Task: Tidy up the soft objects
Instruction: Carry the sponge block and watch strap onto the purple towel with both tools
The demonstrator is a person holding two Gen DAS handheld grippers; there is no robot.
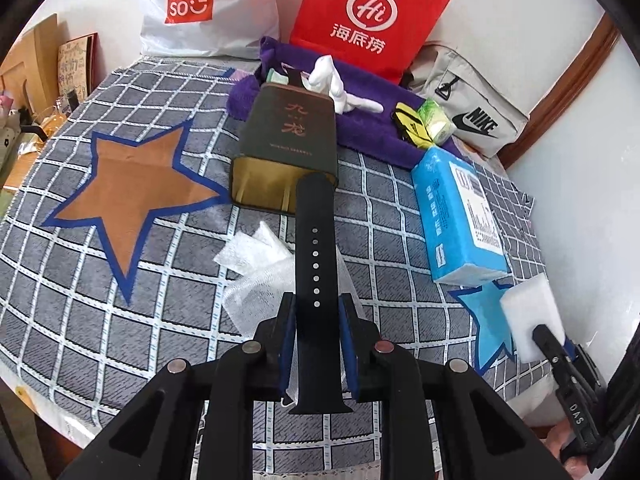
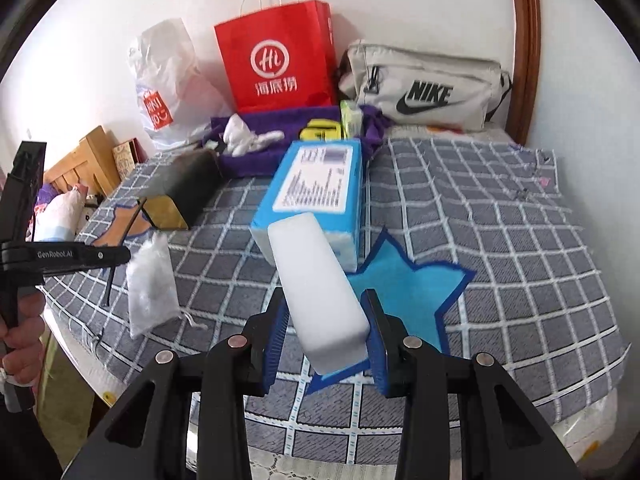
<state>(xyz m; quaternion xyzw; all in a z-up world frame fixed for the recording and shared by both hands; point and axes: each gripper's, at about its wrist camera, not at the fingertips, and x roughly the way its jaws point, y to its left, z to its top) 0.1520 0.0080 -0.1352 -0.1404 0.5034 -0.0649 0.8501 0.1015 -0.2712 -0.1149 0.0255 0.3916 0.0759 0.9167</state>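
The left gripper (image 1: 316, 320) pinches a black watch strap (image 1: 314, 248) with a row of small holes; the strap sticks out forward above the checked cloth (image 1: 120, 320), its far end over the open mouth of a dark box (image 1: 286, 144) lying on its side. Under the strap lies a white foam-net sleeve (image 1: 256, 264), and left of it an orange star patch (image 1: 136, 184).

Behind the box a purple towel (image 1: 360, 128) carries white gloves (image 1: 336, 88), a yellow-black item (image 1: 412, 126) and a green tissue pack (image 1: 436, 120). A blue tissue pack (image 1: 456, 216) lies to the right.

The right gripper (image 2: 324, 332) clamps a white foam block (image 2: 316, 280), tilted up and forward over a light blue star patch (image 2: 408, 284), hiding the near end of the blue pack. Against the wall stand a Miniso bag (image 1: 200, 4), a red paper bag (image 1: 372, 16) and a grey Nike pouch (image 1: 468, 104).
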